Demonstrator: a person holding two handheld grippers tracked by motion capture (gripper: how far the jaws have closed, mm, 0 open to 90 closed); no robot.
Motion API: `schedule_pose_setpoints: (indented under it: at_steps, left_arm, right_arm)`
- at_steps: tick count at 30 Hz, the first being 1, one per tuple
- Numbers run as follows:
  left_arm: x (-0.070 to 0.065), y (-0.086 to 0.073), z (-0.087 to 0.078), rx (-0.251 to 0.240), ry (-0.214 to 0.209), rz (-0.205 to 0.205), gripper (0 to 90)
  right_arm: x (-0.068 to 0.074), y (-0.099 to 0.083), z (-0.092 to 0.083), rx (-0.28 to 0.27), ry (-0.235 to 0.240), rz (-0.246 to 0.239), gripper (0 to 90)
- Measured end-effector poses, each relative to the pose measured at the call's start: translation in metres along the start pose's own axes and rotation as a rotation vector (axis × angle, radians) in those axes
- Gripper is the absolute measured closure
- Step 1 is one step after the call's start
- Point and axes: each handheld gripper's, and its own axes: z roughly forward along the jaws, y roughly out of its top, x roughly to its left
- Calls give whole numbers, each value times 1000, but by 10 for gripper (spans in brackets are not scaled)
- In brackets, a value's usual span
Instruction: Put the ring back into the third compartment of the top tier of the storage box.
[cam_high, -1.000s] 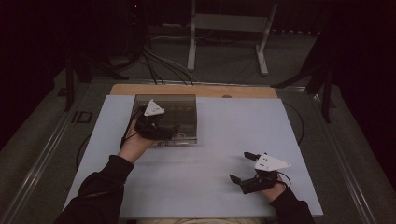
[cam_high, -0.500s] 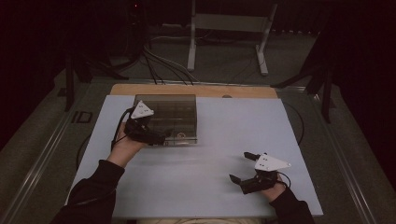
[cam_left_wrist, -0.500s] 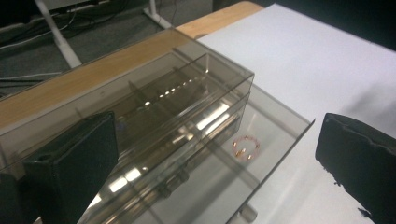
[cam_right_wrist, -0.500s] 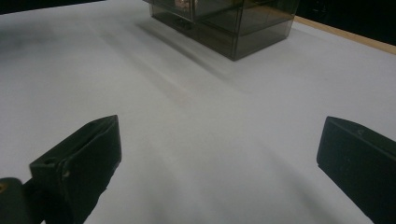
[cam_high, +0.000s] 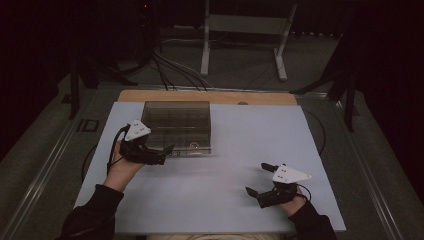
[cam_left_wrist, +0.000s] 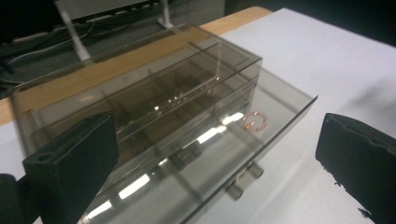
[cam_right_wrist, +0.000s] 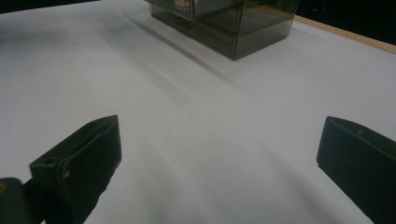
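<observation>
A smoke-tinted, see-through plastic drawer box (cam_high: 177, 125) stands toward the far left of the matte white worktop (cam_high: 250, 150), its hard walls glossy with streaks of reflected light. In the left gripper view its lowest drawer (cam_left_wrist: 219, 154) is pulled out, a shallow rectangular tray with thin straight walls and a small knob at its front; a thin coppery ring (cam_left_wrist: 255, 121) lies inside it. The left gripper (cam_high: 167, 153) sits at the box's near left corner, its blocky black fingers (cam_left_wrist: 74, 163) having just been opening and now spread wide, the drawer front between them but not pressed. The right gripper (cam_high: 257, 179) rests well apart at the near right of the worktop, its matte black fingers (cam_right_wrist: 79, 163) also wide apart over bare white surface, holding nothing. A strip of pale wood (cam_high: 210, 96) edges the worktop's far side.
</observation>
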Motion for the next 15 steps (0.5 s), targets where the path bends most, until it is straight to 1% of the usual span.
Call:
schedule_pose_setpoints:
  at_steps: [10,15]
  left_arm:
    - [-4,-25,-18,-5,29,-6,0]
    - [-4,-39,-25,-4,32,-25,0]
  right_arm:
    - [0,0,0,3,0,2,0]
    - [0,0,0,5,1,3,0]
